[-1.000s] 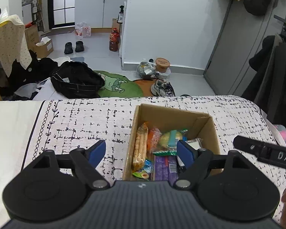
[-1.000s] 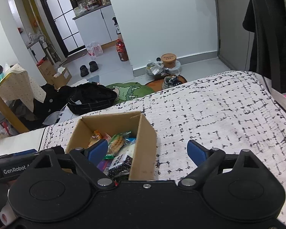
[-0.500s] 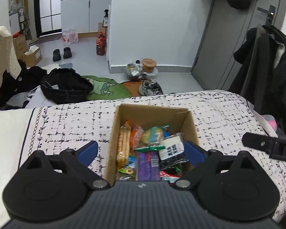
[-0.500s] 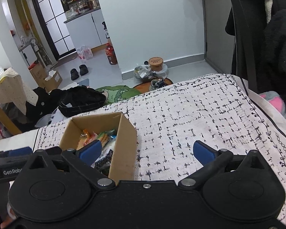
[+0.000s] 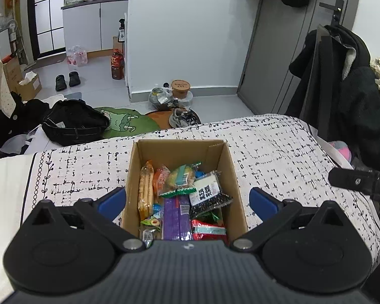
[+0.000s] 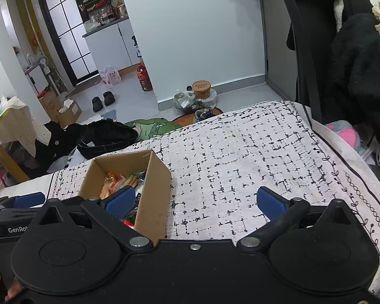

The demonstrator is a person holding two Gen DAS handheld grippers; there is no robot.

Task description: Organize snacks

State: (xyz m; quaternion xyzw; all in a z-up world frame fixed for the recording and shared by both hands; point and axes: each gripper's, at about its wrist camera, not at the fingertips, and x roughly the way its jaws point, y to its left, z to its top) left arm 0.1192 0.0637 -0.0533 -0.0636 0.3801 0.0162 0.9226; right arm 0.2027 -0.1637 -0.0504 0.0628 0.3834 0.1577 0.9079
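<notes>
Cardboard box sits open-topped on the bed cover, white with black dash print, near its far-left part as seen from the right wrist.

Left gripper: jaws have just been opening and now stand spread wide, one blue pad outside each side wall of the box, neither touching cardboard. Nothing pinched; box is only framed between them from above.

Box contents, left to right in the left wrist view:
- long orange snack pack upright along the left wall
- small orange packet just beside it
- yellow-green packet in the middle, leaning on the others
- purple bar pack lying flat toward the near end
- clear bag of dark seeds with a white label tilted against the right wall
- red wrapper at the near right corner

Right gripper: also spread wide, nothing between the pads. Its left pad shows in front of the box's near opening, its right pad over bare bed cover. Contact between that left pad and the box cannot be told.

Beyond the bed on the floor: black bag, green rug.
</notes>
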